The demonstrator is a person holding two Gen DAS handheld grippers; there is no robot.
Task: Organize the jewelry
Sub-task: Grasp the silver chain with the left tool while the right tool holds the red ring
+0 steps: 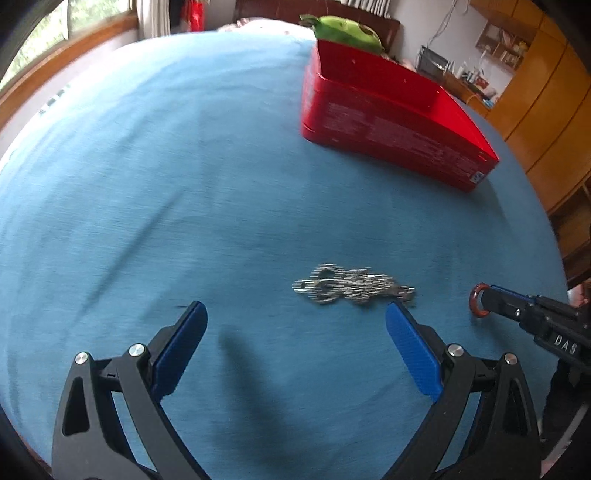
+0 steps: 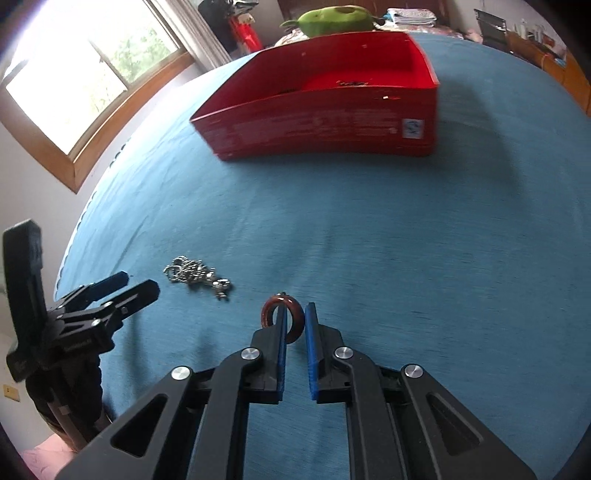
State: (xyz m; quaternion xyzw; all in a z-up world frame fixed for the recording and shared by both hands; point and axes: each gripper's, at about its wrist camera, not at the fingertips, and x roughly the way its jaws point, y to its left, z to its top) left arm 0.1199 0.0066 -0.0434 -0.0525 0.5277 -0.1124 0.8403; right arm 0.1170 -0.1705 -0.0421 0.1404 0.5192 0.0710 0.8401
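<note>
A: Where does the red ring [image 2: 283, 314] stand?

B: Clamped at the tip of the right gripper [image 2: 294, 321], jaws nearly together on it, raised off the blue worktop [image 2: 406, 240]. The left wrist view shows the same ring [image 1: 479, 300] poking out of the pads.

A: And the red box [image 2: 321, 114]?

B: Straight ahead of the right gripper and well apart from it, open on top, its long side facing the camera. The right hand is the nearer one, I judge, so the coming move is a carry forward over that near wall.

A: The left gripper [image 1: 295, 339]?

B: Jaws wide apart, holding nothing. The silver chain [image 1: 352, 288] lies in a heap just beyond its right pad [image 1: 412, 350], its long axis running across the gap rather than along it. Not touching, as far as the blur allows.

A: Anything one view gives that the other lacks?

B: The right wrist view looks into the box and shows small dark bits on its floor; too small to name. The left wrist view sees only the outer walls, with a green plush [image 1: 345, 31] behind.
</note>
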